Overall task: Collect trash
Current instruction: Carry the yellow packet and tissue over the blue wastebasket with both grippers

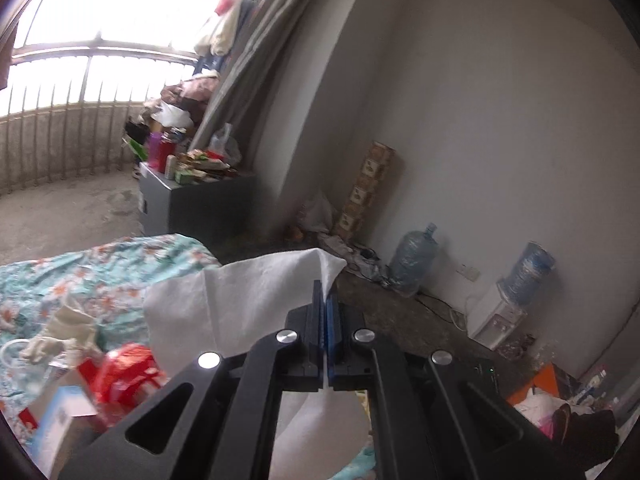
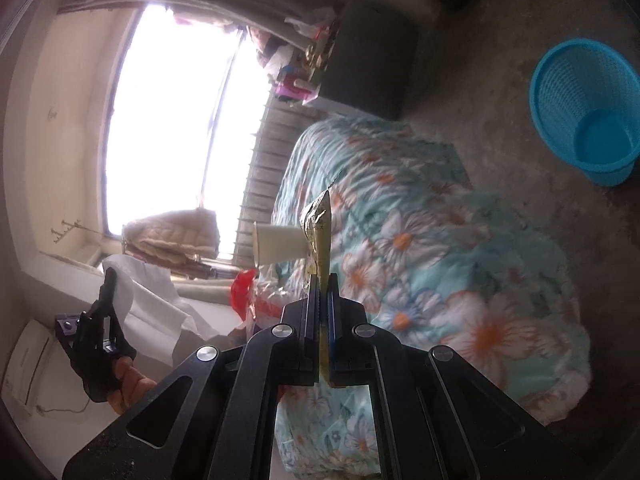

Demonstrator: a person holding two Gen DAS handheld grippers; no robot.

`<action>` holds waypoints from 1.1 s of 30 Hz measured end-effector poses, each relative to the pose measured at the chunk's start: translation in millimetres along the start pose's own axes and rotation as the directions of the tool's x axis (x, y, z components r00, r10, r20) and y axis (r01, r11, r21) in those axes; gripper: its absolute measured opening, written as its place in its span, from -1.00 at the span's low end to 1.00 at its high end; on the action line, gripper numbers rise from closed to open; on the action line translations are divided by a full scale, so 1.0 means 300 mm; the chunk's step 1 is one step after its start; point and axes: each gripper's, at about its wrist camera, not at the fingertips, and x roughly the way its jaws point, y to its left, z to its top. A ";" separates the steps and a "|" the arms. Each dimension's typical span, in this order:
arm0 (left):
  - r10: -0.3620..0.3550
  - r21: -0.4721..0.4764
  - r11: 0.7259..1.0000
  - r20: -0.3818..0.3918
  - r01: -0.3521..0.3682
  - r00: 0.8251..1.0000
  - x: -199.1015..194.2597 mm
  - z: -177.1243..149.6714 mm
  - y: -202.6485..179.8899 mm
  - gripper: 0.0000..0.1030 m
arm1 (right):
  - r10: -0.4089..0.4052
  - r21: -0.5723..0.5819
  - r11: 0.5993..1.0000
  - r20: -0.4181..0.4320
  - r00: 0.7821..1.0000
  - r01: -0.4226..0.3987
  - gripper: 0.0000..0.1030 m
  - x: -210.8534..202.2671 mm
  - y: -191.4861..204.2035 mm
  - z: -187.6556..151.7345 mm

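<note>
Writing: a few dark marks are seen on the wrapper (image 2: 320, 224), too small to be read.
Counts: two water jugs (image 1: 412, 258), one blue bin (image 2: 584, 112), one paper cup (image 2: 276, 242).
Left gripper (image 1: 326, 300): clamped on a white tissue (image 1: 240, 296), draped lower left.
Right gripper (image 2: 323, 292): clamped on the gold wrapper at frame centre, long axis pointed up-frame.

A bed (image 2: 460, 240) under a teal floral quilt (image 1: 100, 272) carries clutter at one end: a red plastic bag (image 1: 128, 368), a pale blue box (image 1: 60, 424) and crumpled cream cloth (image 1: 60, 328). On the bare concrete floor (image 2: 500, 100) beside the bed stands a blue mesh basket (image 2: 580, 112).
</note>
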 end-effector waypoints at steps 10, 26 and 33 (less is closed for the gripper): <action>-0.219 -0.001 0.973 -0.313 0.230 0.924 0.698 -0.068 -0.340 -0.99 | -0.257 0.172 0.960 0.243 0.935 0.219 -0.97 -0.263 -0.270 0.168; -0.058 -0.012 0.997 -0.715 0.070 0.697 1.651 -0.437 -0.495 -0.98 | -0.491 0.385 0.839 0.233 0.839 0.384 -0.96 -0.156 -0.694 0.453; 0.096 0.068 0.995 -0.745 -0.068 0.660 1.796 -0.560 -0.438 0.49 | -0.545 0.398 0.805 0.200 0.814 0.440 -0.36 -0.055 -0.830 0.562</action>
